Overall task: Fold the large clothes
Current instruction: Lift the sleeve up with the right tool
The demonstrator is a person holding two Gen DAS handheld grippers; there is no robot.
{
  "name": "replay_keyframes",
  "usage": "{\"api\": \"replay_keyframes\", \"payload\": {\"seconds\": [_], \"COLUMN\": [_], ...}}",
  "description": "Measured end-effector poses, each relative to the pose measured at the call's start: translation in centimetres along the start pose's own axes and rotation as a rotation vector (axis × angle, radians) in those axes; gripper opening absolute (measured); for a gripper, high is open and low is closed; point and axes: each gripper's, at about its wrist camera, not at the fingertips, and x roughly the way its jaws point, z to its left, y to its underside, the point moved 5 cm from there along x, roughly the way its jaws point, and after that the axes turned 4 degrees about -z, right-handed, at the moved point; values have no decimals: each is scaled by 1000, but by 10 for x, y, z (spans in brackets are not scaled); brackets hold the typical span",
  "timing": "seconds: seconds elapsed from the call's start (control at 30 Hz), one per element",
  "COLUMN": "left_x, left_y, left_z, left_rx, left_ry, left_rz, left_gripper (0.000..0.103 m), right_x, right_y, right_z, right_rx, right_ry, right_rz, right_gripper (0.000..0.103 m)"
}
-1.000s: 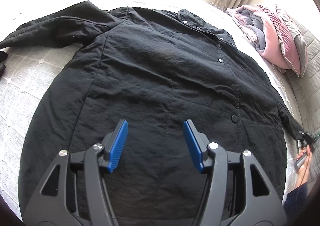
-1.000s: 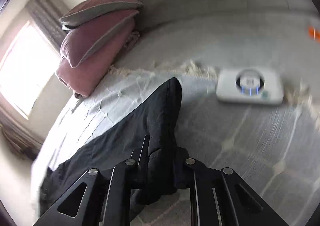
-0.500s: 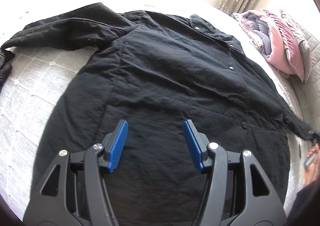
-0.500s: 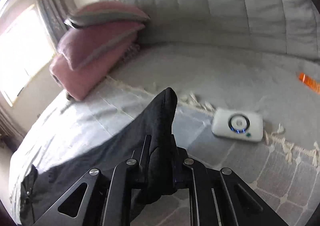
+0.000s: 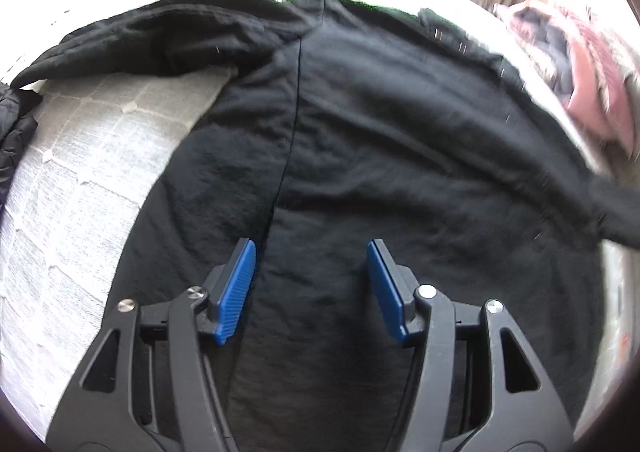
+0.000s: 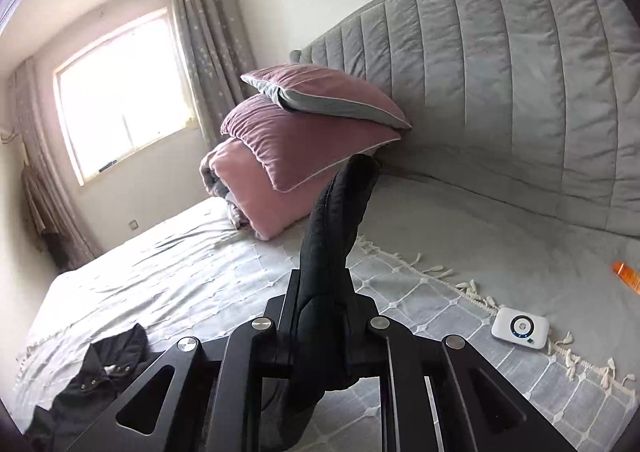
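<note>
A large black jacket [image 5: 380, 139] lies spread on the grey bedspread [image 5: 92, 155], one sleeve [image 5: 152, 39] stretched to the far left. My left gripper [image 5: 312, 272] is open with blue pads, hovering over the jacket's lower body and holding nothing. My right gripper [image 6: 324, 292] is shut on the jacket's other sleeve [image 6: 340, 219] and holds it raised, the cuff sticking up past the fingers. In the left wrist view that sleeve [image 5: 600, 199] lifts off to the right.
Pink pillows and a folded quilt [image 6: 296, 147] are stacked against the grey padded headboard [image 6: 500, 83]. A white device [image 6: 520, 328] and an orange item [image 6: 626, 276] lie on the bed at right. Another dark garment [image 6: 104, 368] lies at left. A window [image 6: 120, 91] is behind.
My right gripper has lifted the sleeve up and swung its view toward the headboard and window. My left gripper has moved closer over the jacket and stayed open.
</note>
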Motion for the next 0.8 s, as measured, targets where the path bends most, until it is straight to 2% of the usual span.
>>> {"api": "replay_keyframes", "payload": {"seconds": [0.17, 0.27, 0.37, 0.47, 0.5, 0.57, 0.67, 0.7, 0.8], "left_x": [-12, -25, -24, -21, -26, -36, -45, -46, -44], "left_y": [-7, -11, -11, -11, -13, -19, -24, -24, -24], "left_z": [11, 10, 10, 18, 21, 23, 23, 23, 20], "left_rx": [-96, -101, -75, -128, -154, -164, -149, -145, -133], "left_ry": [60, 90, 62, 59, 76, 79, 50, 52, 65], "left_rz": [-16, -53, -54, -35, -56, -98, -145, -149, -141], "left_gripper": [59, 59, 60, 60, 60, 60, 62, 67, 71], "right_x": [2, 0, -13, -32, -40, -53, -64, -63, -52], "right_y": [5, 15, 13, 8, 9, 12, 33, 45, 88], "right_z": [-3, 8, 38, 93, 123, 169, 238, 259, 307], "right_rx": [73, 101, 92, 12, -44, -149, -286, -316, -382], "right_ry": [-8, -70, -163, -273, -328, -382, -449, -465, -504], "right_rz": [39, 64, 43, 28, 31, 27, 37, 53, 117], "right_gripper": [16, 16, 16, 16, 16, 16, 16, 16, 16]}}
